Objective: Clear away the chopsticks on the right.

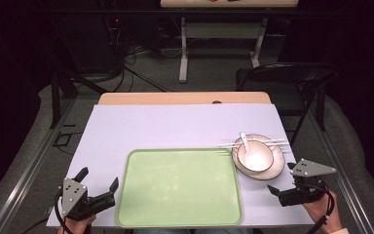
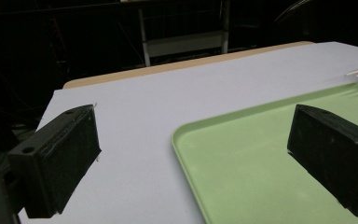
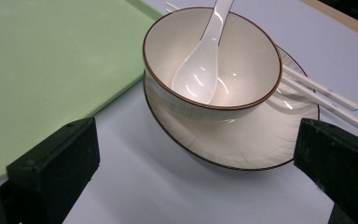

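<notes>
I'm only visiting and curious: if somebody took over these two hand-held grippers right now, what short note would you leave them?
Left gripper: open, holding nothing, at the near left corner of the green tray.
Right gripper: open, holding nothing, just short of the plate.
Things: the bowl sits on the plate, right of the tray; the spoon lies in the bowl; the chopsticks lie across the plate, under the bowl.
Done: nothing on the tray yet.
Left: probably moving the dishes onto the tray.
</notes>
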The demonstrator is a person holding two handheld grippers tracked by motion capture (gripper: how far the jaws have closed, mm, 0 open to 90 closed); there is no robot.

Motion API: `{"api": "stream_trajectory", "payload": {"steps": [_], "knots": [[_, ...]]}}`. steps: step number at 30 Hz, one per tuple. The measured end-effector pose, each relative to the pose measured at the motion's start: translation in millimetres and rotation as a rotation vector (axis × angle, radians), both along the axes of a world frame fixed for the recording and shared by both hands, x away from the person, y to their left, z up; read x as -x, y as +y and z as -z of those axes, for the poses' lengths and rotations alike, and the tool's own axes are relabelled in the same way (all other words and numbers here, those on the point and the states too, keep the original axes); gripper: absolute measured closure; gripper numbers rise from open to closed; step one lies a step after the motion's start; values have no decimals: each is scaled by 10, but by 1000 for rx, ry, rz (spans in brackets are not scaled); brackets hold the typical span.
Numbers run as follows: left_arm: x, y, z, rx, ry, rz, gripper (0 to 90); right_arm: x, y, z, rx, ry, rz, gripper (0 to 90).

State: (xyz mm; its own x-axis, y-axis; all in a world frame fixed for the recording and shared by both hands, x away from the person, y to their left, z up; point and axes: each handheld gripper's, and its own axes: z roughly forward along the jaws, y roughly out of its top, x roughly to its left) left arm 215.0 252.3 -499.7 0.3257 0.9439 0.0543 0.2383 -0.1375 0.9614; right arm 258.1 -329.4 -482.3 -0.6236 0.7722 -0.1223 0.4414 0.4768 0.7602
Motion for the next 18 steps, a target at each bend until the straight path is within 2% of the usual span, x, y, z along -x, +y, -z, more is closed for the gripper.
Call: {"api": "stream_trajectory", "payload": {"steps": [7, 15, 18], "knots": [[19, 21, 1, 7, -8, -10, 22, -238, 15, -84, 27, 38, -8, 0], [16, 10, 2, 5, -5, -6, 23, -486, 27, -211, 55, 51, -3, 0], [17, 8, 1, -1, -7, -1, 24, -656, 4, -275, 67, 60, 7, 0]]}}
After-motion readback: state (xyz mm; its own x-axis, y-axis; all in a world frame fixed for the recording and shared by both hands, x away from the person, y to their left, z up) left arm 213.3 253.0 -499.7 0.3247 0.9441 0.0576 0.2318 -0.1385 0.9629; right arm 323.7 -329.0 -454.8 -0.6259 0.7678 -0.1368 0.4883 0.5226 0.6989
